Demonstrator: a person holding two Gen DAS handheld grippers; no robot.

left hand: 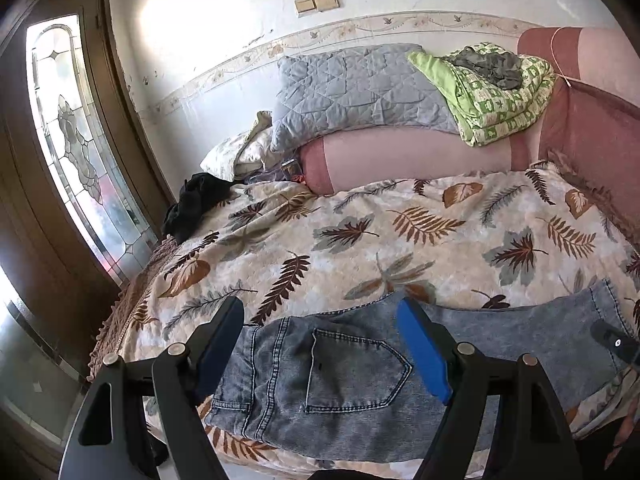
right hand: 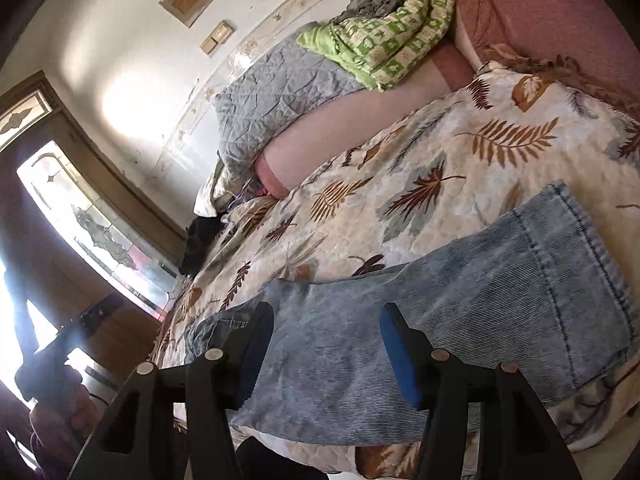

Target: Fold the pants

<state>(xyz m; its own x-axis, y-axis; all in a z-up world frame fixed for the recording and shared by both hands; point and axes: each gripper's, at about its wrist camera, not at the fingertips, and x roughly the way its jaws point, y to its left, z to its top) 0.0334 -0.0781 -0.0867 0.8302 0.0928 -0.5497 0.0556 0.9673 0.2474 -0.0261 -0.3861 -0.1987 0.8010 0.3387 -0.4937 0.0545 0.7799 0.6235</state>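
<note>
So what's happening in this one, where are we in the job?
A person is working on a pair of jeans with a handheld gripper in each hand. The jeans lie along the near edge of the leaf-print bedspread, back pocket up, seemingly already folded leg over leg. The left gripper hangs open over the waist and pocket end; the right gripper hangs open over the leg end. Neither is gripping the denim, so the next fold has not started.

No legible text, label or number anywhere in view.

Jeans (left hand: 360, 380) on leaf-print bed (left hand: 360, 232).
</note>
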